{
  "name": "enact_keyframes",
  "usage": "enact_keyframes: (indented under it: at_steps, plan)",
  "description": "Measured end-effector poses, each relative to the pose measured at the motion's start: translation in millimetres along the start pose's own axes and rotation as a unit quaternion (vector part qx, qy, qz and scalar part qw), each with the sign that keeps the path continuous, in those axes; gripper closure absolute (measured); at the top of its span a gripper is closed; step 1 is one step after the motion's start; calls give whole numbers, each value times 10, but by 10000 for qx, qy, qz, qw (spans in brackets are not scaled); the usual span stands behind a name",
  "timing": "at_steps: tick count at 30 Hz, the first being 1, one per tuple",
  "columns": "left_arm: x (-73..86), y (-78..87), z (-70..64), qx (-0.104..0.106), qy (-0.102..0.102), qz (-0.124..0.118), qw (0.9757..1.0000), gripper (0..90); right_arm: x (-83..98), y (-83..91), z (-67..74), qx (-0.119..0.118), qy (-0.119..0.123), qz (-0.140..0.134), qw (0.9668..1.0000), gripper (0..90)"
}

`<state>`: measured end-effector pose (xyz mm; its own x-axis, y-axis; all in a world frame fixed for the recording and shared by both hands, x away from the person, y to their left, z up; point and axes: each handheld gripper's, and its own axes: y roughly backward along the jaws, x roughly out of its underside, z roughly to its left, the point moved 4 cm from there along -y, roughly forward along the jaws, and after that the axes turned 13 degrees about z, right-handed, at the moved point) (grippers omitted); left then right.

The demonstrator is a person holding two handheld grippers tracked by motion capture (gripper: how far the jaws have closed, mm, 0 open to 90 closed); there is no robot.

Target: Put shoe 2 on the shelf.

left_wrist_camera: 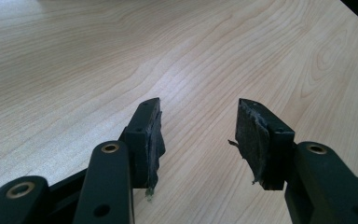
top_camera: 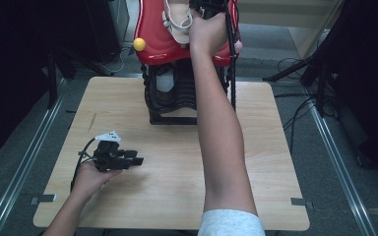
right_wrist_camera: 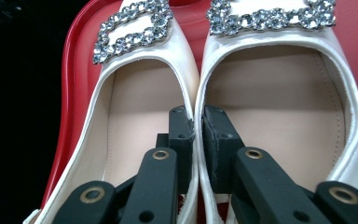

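Pair of glossy white shoes (right_wrist_camera: 270, 107) with rhinestone buckles, side by side on a red tray (right_wrist_camera: 81, 60) atop a black rack (top_camera: 170, 98) at the far edge of the wooden surface (top_camera: 177, 172). Toes pointing away from the right hand-held gripper (right_wrist_camera: 196, 135), pinching both touching inner walls together. Left hand-held gripper (left_wrist_camera: 198, 140) spread, empty, low over bare wood, well apart.

No readable text, label, brand, number or sign stands on anything here.
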<state>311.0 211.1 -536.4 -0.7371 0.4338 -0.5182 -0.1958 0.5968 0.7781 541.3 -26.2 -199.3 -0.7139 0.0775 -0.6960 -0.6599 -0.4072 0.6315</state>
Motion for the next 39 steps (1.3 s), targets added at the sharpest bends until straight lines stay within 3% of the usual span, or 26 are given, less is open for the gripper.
enact_keyframes:
  at_steps: [26,39]
  plan:
    - [-5,-40,-19,-4,-59,83,9999,508,-19,143,-36,-298,312,184,9989,656]
    - [-1,-62,-14,-34,-107,188,9998,501,-10,405,-126,-527,605,142,9967,533]
